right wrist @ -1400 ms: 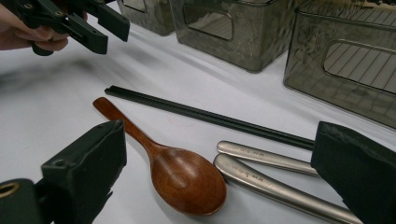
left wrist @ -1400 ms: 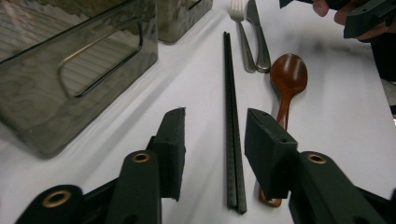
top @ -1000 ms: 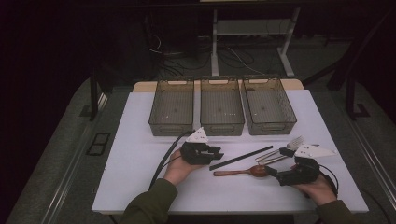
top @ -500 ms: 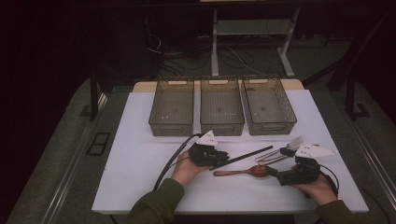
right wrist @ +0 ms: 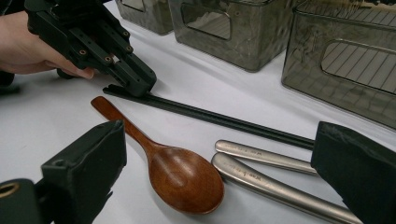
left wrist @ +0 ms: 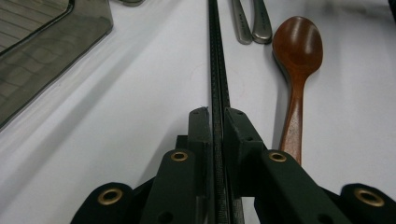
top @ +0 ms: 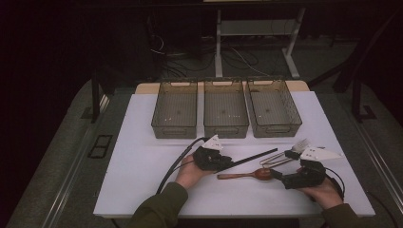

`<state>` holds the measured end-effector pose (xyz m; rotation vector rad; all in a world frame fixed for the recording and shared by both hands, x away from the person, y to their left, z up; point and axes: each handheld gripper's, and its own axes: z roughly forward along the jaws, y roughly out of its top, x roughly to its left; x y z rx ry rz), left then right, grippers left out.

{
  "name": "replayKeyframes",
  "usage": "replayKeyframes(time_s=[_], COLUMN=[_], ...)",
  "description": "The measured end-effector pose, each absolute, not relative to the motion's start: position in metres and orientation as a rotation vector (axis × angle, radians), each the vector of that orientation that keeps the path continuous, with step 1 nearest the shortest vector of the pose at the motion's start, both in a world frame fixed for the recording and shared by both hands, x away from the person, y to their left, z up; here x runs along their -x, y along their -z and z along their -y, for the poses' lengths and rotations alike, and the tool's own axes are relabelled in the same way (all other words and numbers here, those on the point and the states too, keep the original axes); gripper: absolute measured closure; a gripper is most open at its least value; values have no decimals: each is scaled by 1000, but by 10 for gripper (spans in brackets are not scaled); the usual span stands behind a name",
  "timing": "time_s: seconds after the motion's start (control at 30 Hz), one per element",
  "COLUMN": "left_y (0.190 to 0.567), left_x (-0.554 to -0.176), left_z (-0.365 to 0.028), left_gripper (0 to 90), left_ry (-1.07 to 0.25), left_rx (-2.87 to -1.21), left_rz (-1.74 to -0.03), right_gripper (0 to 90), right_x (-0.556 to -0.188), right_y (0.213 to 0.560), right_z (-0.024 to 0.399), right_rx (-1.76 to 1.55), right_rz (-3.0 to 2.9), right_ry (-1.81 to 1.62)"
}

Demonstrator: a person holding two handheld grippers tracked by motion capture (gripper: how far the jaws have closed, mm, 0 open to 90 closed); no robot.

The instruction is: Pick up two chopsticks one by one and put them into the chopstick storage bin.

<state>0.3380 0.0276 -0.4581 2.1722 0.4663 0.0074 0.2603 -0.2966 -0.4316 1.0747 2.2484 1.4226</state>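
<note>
A: What is my left claw (left wrist: 215,114) doing?

B: It has just been closing, and now its jaws pinch the near end of the black chopsticks (top: 252,158). The sticks lie flat on the white table (top: 142,142), in the middle near us. They run from the left claw (top: 222,164) off to the far right.

A: I see that from the other side too. In the right gripper view the left claw (right wrist: 140,84) sits right on the end of the black chopsticks (right wrist: 224,119).

B: What is next to them?

A: A brown wooden spoon (left wrist: 295,60) lies just to the right of the black chopsticks (left wrist: 217,56). Its bowl points at my right claw (top: 280,176). Two silver handles (right wrist: 266,175) lie just past the spoon (right wrist: 182,175), side by side.

B: And the right claw?

A: My right claw (right wrist: 219,163) is wide apart. It holds nothing. The bowl of the spoon (top: 249,174) sits between its jaws, but I cannot tell if they touch it.

B: What is farther off?

A: Three smoky see-through bins (top: 223,111) stand in a row at the far side of the table. A hand (top: 190,173) holds the left claw.
</note>
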Motion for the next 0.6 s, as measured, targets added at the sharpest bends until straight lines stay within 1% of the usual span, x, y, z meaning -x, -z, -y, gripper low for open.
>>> replayKeyframes(time_s=[0.47,0.6], left_y=[458,457], left_x=[-340,-341], left_z=[-28,-28], left_gripper=[794,773], left_ry=[-50,-51], left_rx=[-2170,-2175], left_rz=[-473,-460], right_gripper=[29,29], right_x=[-260,-260], right_y=[432,432], right_z=[296,296], right_rx=[-1074,-1077], right_rz=[-2248,-2247], right_ry=[-1424,-1423])
